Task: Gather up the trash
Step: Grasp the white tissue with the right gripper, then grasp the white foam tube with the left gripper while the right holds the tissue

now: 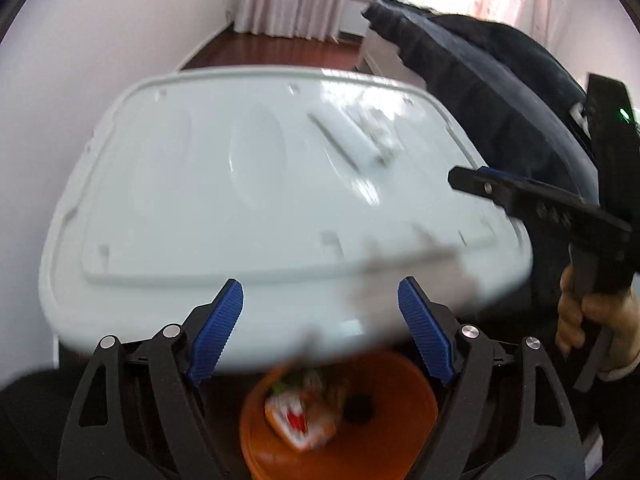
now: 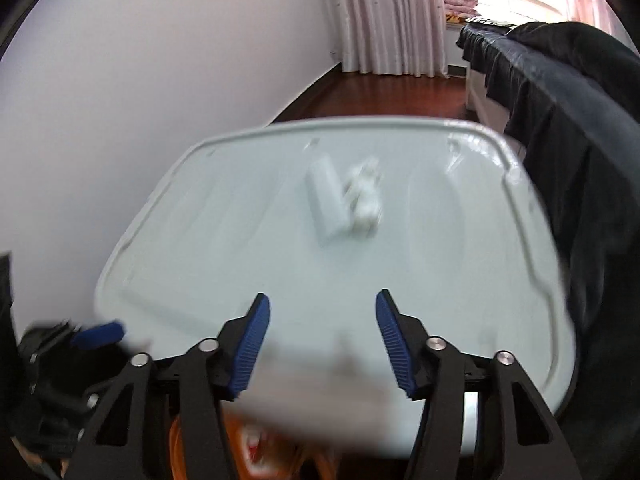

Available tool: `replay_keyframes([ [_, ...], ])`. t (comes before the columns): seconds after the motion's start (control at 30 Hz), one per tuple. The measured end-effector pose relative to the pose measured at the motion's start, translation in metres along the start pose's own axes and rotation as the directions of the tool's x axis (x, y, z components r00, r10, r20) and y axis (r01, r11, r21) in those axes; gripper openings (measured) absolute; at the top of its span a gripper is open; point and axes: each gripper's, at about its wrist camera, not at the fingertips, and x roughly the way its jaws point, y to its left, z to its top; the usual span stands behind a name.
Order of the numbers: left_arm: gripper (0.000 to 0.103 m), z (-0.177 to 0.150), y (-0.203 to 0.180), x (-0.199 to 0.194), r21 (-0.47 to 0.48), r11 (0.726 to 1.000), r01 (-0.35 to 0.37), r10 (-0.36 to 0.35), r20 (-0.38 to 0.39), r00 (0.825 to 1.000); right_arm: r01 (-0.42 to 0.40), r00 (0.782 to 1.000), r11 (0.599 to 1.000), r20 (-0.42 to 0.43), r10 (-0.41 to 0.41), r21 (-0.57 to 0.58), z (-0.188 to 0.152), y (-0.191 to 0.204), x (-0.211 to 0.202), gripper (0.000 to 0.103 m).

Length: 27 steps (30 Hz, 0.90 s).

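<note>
Hovering above a pale plastic table [image 1: 208, 184], both grippers point steeply down with jaws parted and nothing between the blue pads. The left gripper [image 1: 320, 320] stands wide open; the right gripper [image 2: 322, 340] is open too, somewhat narrower. Neither touches anything.

Below the table's near edge, at about six o'clock from the left jaws, sits an orange bin [image 1: 384, 376] — placed there, I judge, so scraps can be dropped straight off the edge. A red-and-white wrapper [image 1: 300, 416] already lies inside it, blurred, so its make cannot be read.

The trash not yet collected appears to be a crumpled white tissue [image 2: 366, 200] lying against a flat white box [image 2: 326, 204] near the table's middle. From the right jaws that pair sits at roughly twelve o'clock, well apart; from the left jaws it lies toward one o'clock, equally out of reach.

In the left view the right gripper's finger crosses in at three o'clock, a hand [image 1: 588, 316] on its handle. A dark jacket [image 2: 580, 140] hangs beside the table on the right.
</note>
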Motion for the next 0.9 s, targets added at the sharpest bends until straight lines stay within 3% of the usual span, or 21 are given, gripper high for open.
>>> replay_keyframes([
  [0.13, 0.079, 0.02, 0.009, 0.021, -0.04, 0.999, -0.017, 0.017, 0.013, 1.0, 0.019, 0.999, 1.0, -0.043, -0.018, 0.021, 0.05, -0.013, 0.052, 0.052],
  [0.33, 0.079, 0.012, 0.037, 0.045, -0.141, 0.99, -0.017, 0.013, -0.026, 1.0, 0.036, 0.993, 0.997, -0.117, -0.028, 0.067, 0.078, -0.024, 0.113, 0.045],
  [0.57, 0.079, 0.01, 0.044, 0.045, -0.161, 0.987, 0.0, -0.003, -0.021, 1.0, 0.09, 0.976, 0.994, -0.206, -0.075, 0.066, 0.081, -0.024, 0.155, 0.043],
  [0.63, 0.079, 0.011, 0.04, 0.043, -0.143, 0.99, -0.005, 0.003, -0.013, 1.0, 0.138, 0.972, 0.99, -0.195, -0.132, 0.021, 0.083, -0.019, 0.158, 0.037],
  [0.8, 0.079, 0.008, 0.034, 0.044, -0.119, 0.993, -0.008, 0.006, -0.017, 1.0, 0.252, 0.949, 0.956, -0.155, -0.275, -0.15, 0.071, 0.007, 0.16, 0.036],
  [0.9, 0.079, 0.005, 0.036, 0.048, -0.136, 0.991, -0.008, 0.004, -0.026, 1.0, 0.264, 0.949, 0.951, -0.132, -0.286, -0.164, 0.064, 0.009, 0.157, 0.035],
])
